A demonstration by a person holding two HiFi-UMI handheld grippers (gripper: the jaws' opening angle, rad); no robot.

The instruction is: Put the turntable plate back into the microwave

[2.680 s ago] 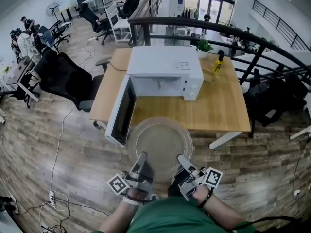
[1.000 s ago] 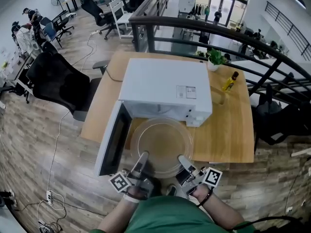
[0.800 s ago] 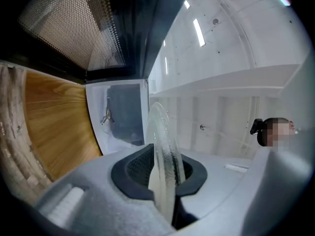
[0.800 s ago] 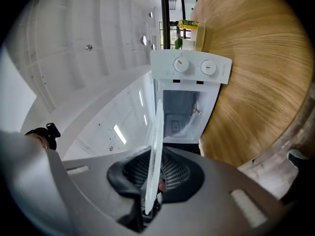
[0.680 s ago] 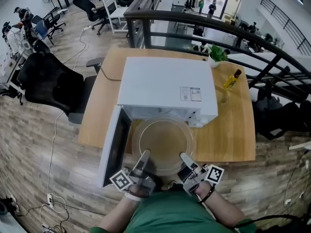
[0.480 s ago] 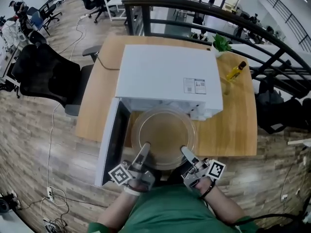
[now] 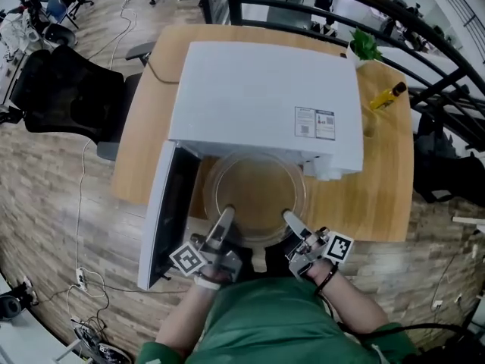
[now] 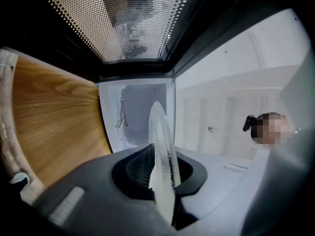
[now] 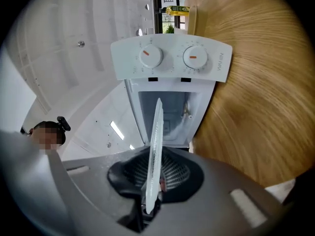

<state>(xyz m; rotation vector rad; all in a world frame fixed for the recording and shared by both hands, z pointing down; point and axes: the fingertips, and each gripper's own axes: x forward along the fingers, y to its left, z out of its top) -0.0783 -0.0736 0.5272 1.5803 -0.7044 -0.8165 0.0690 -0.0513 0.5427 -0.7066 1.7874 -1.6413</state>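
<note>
The round clear glass turntable plate (image 7: 254, 196) hangs level in front of the white microwave (image 7: 258, 97), its far rim at the mouth of the cavity. My left gripper (image 7: 226, 218) is shut on the plate's near-left rim and my right gripper (image 7: 289, 219) on its near-right rim. In the left gripper view the plate (image 8: 160, 146) stands edge-on between the pads, before the open cavity (image 8: 135, 112). The right gripper view shows the plate (image 9: 155, 141) the same way, below the control panel (image 9: 170, 58) with two knobs. The microwave door (image 7: 163, 211) stands open at the left.
The microwave stands on a wooden table (image 7: 379, 180) whose near edge lies just below the plate. A yellow bottle (image 7: 390, 95) and a small plant (image 7: 365, 45) are at the table's far right. A black office chair (image 7: 64, 89) is on the left, and black railings run behind.
Both grippers have carried the plate forward and lower, from out in front of the table to the microwave's opening. The grip on the rim is unchanged.
</note>
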